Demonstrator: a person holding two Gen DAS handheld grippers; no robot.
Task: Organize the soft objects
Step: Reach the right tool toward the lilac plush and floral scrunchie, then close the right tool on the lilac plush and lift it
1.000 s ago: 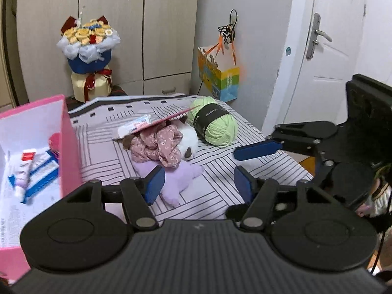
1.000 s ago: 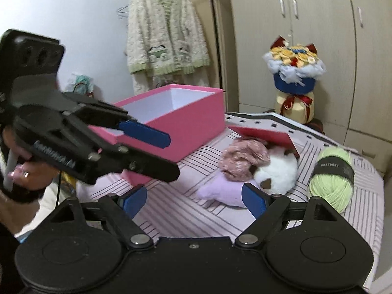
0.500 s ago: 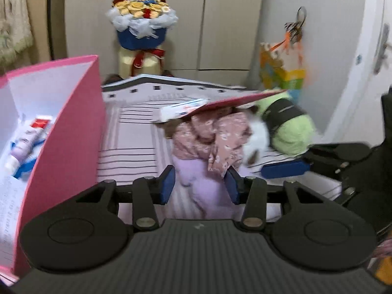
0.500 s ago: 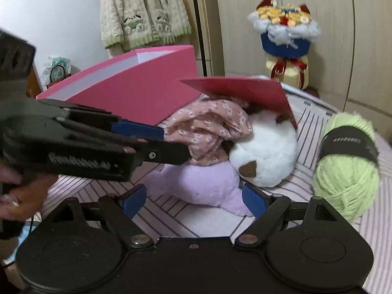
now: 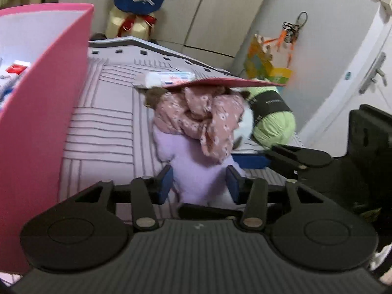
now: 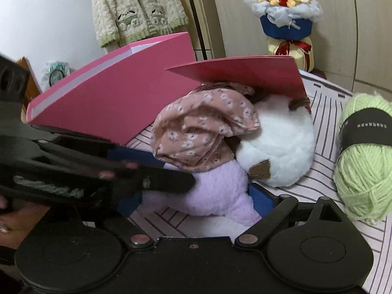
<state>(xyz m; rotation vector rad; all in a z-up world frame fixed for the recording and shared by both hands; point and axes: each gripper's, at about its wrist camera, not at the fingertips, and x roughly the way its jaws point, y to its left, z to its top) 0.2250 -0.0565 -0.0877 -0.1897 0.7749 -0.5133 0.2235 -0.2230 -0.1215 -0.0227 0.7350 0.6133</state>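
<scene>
L gripper [image 5: 199, 183] jaws just narrowed, straddling lilac plush [image 5: 193, 164] at near end, seemingly pinching; plush runs away from it. R gripper [image 6: 196, 199] jaws widening, released, alongside.

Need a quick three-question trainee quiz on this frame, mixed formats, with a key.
1. True or false: the red card lies flat on the striped cloth.
2. Which item sits between the left tool's fingers? A) green yarn ball B) lilac plush C) white plush
3. Fill in: the floral fabric is draped over the ____ plush.

Key: 1. False, it rests tilted on top of the pile. 2. B. 3. lilac.
</scene>
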